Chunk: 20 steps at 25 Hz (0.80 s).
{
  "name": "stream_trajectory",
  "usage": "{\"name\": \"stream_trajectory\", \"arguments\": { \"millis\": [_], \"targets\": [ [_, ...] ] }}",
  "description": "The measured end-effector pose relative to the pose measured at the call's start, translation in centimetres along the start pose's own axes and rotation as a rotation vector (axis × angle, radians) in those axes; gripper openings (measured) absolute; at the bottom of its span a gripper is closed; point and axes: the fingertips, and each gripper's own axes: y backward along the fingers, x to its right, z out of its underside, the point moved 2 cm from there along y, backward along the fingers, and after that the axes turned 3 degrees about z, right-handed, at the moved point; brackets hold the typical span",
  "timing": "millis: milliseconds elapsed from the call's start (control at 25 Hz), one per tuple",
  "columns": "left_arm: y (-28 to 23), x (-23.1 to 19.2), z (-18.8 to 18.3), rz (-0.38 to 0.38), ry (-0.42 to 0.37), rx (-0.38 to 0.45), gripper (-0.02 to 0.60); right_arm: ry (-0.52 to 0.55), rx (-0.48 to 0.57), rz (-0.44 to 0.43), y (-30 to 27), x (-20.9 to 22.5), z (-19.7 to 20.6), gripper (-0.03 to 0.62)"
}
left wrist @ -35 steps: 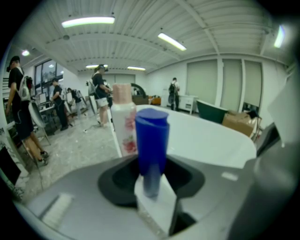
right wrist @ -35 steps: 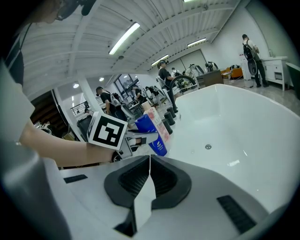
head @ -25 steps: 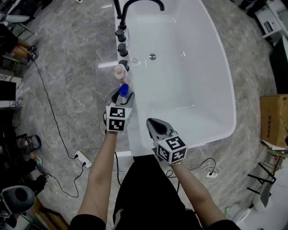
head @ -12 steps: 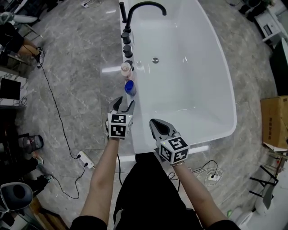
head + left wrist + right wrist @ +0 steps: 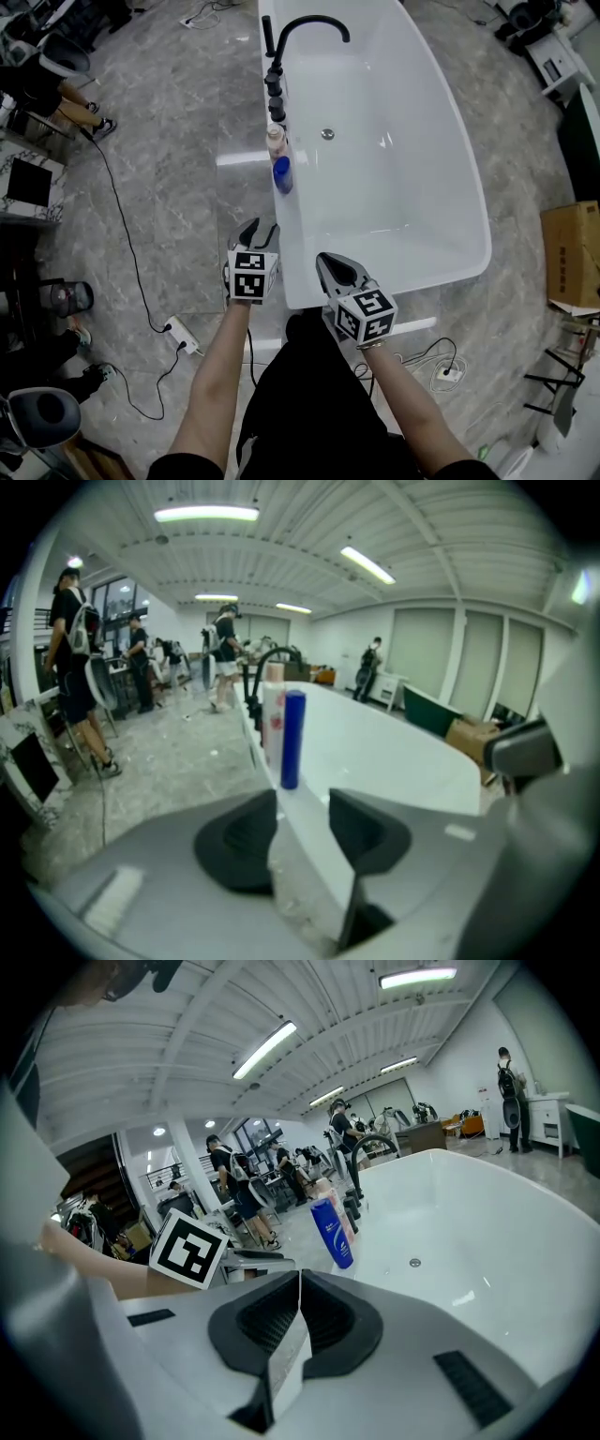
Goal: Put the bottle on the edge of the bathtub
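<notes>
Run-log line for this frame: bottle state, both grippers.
blue bottle: upright on bathtub edge, not held | left gripper: open, empty, fingers just closing partway | right gripper: shut, empty

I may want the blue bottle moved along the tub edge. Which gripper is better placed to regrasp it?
Left. The left gripper points straight at the blue bottle, jaws apart and empty, though they have just been closing; the right gripper is shut.

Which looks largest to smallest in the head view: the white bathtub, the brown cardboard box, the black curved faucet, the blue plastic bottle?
white bathtub
brown cardboard box, partly cut off at the frame edge
black curved faucet
blue plastic bottle, smallest
</notes>
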Motion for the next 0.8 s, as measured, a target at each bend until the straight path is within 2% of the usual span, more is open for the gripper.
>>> {"name": "stream_trajectory", "arguments": {
  "millis": [440,800],
  "targets": [
    [6.6,1.5,1.6,-0.019,0.015,0.061,0.120,0.027,0.041,0.018,3.6,-2.7,1.6,0.005],
    [10.7,2.4,2.9,-0.026,0.026,0.076,0.094,0.045,0.062,0.032,5.5,-3.8,1.9,0.005]
  ]
}}
